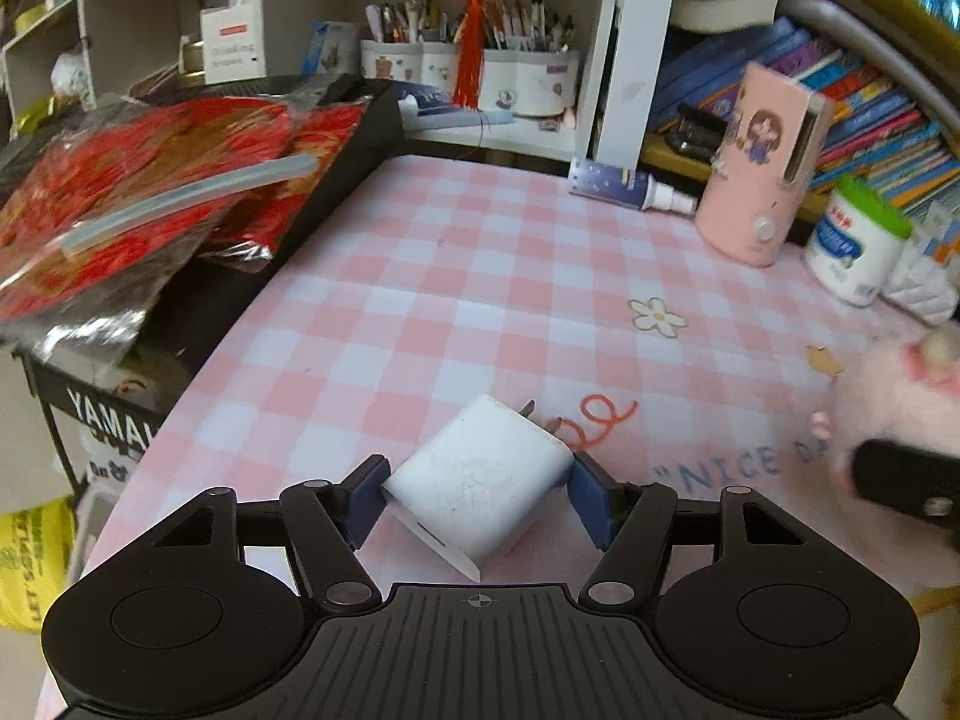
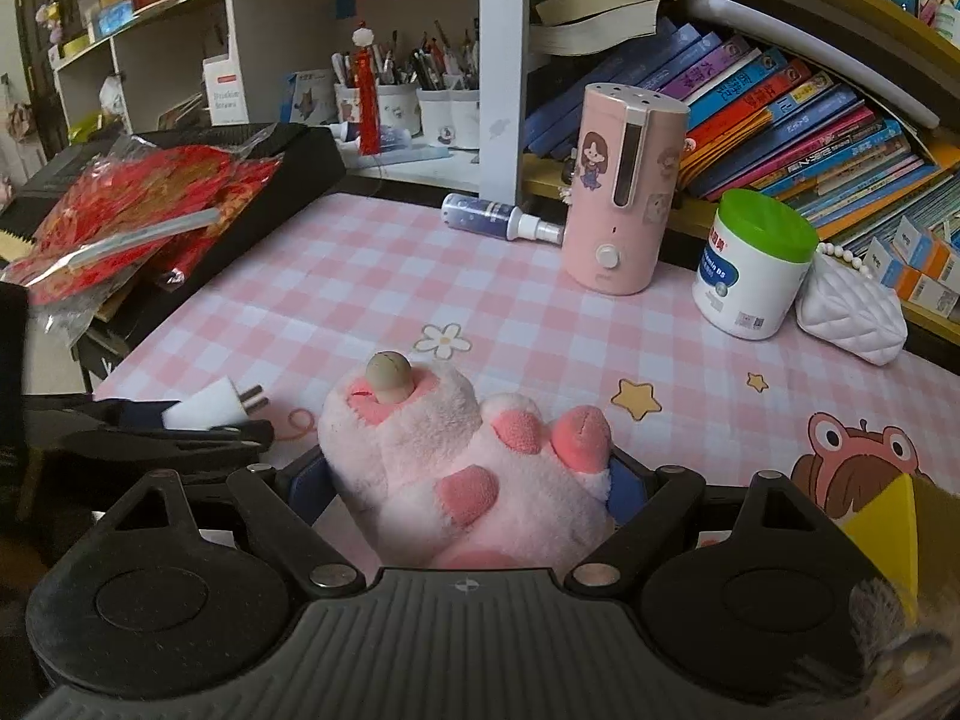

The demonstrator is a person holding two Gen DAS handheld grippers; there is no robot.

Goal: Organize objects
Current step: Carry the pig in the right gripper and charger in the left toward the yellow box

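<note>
My left gripper (image 1: 477, 489) is shut on a white plug charger (image 1: 480, 480), its two prongs pointing away over the pink checked tablecloth (image 1: 480, 276). The charger also shows in the right wrist view (image 2: 210, 408), at the left, held in the left gripper (image 2: 180, 420). My right gripper (image 2: 468, 486) is shut on a pink plush paw (image 2: 462, 468) with a small grey-brown knob on top. The plush also shows blurred at the right edge of the left wrist view (image 1: 900, 396).
A pink humidifier (image 2: 621, 192), a green-lidded white jar (image 2: 753, 264), a white quilted pouch (image 2: 852, 312) and a blue spray bottle (image 2: 498, 219) stand at the back. Red packets (image 2: 132, 204) lie on a black keyboard at left. Books and pen cups fill the shelves behind.
</note>
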